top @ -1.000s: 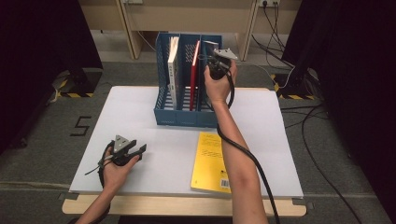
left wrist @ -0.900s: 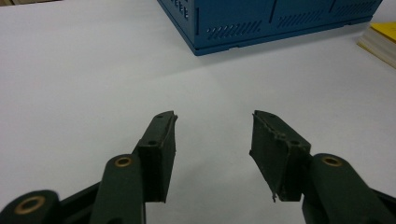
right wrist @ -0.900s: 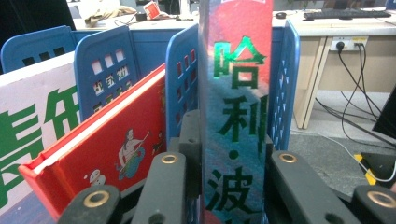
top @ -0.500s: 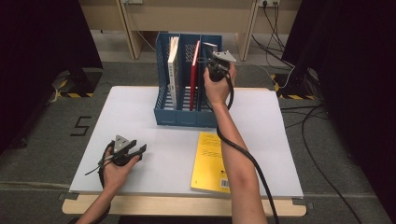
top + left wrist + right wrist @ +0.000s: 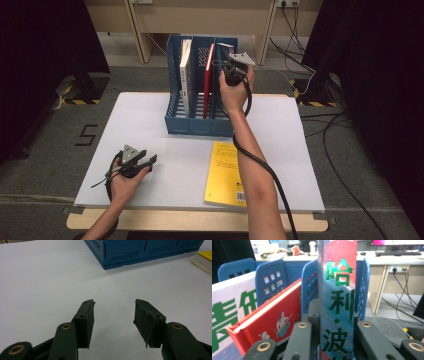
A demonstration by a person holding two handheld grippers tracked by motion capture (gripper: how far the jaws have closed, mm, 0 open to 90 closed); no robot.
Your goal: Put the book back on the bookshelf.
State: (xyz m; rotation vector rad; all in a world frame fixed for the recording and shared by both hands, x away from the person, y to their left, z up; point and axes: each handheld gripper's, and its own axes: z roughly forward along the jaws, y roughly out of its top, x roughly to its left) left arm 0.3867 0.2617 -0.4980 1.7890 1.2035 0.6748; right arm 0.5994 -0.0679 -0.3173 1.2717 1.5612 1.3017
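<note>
On the white table (image 5: 150, 120), the right gripper (image 5: 231, 69) is pinching a book (image 5: 338, 302) in the rack's (image 5: 200, 127) right slot, likely lowering next, while the left gripper (image 5: 145, 161) is resting spread.

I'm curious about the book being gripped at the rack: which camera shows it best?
The right gripper view: the book stands close up, spine lettering readable, clamped between the jaws. The high view shows its top edge behind the hand.

You have a white table (image 5: 150, 125) in front of you, its top resting on a pale wooden board that shows along the near edge. A blue file rack (image 5: 200, 125) stands on it toward the far side, near the middle. A yellow book (image 5: 224, 172) lies flat just in front of the rack, toward the near edge.
</note>
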